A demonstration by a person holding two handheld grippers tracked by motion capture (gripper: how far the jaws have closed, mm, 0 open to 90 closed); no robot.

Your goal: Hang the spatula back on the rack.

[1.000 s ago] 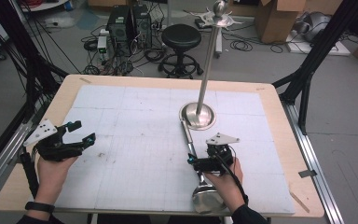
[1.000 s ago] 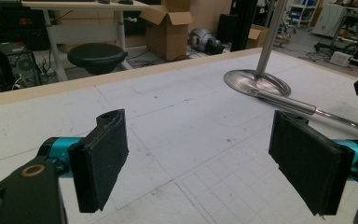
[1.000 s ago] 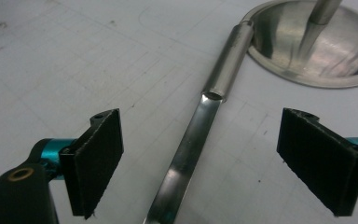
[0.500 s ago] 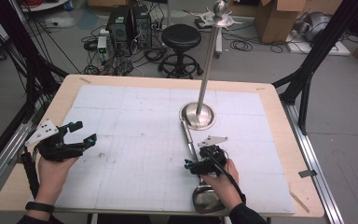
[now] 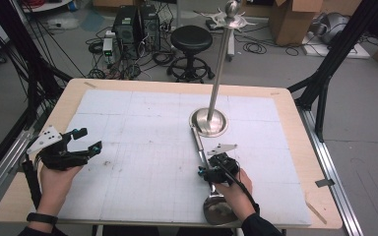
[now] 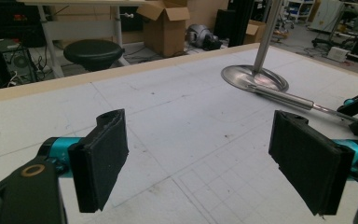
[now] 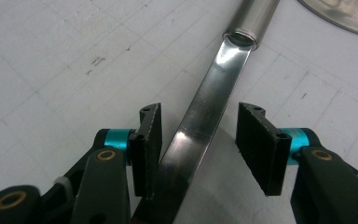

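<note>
The fingers of our right gripper [image 5: 211,171] sit on both sides of the flat metal handle of a ladle [image 5: 203,152], seen from the high view. The ladle lies flat on the white mat [image 5: 142,128] of the worktop [image 5: 295,118]. Its bowl [image 5: 218,209] is at the near edge, by our right hand [image 5: 234,189]. Its handle runs away from us to the round base [image 5: 208,121] of a tall metal stand [image 5: 220,61], which is upright. Our left gripper [image 5: 81,140] is far off at the left side of the mat, in our left hand [image 5: 56,174].

In the left gripper view, the 2 black fingers [image 6: 100,158] are wide apart and hold nothing. Bare mat [image 6: 177,121] lies between them. The stand base [image 6: 254,78] and the ladle handle [image 6: 284,98] are far ahead on the right.

In the right gripper view, the fingers [image 7: 151,140] are partly open. The shiny flat handle [image 7: 205,116] runs up between them. It looks to touch the left finger, and there is a gap to the right finger [image 7: 258,144]. They do not squeeze it. Farther up, the flat strip goes into a round tube [image 7: 254,18].
</note>
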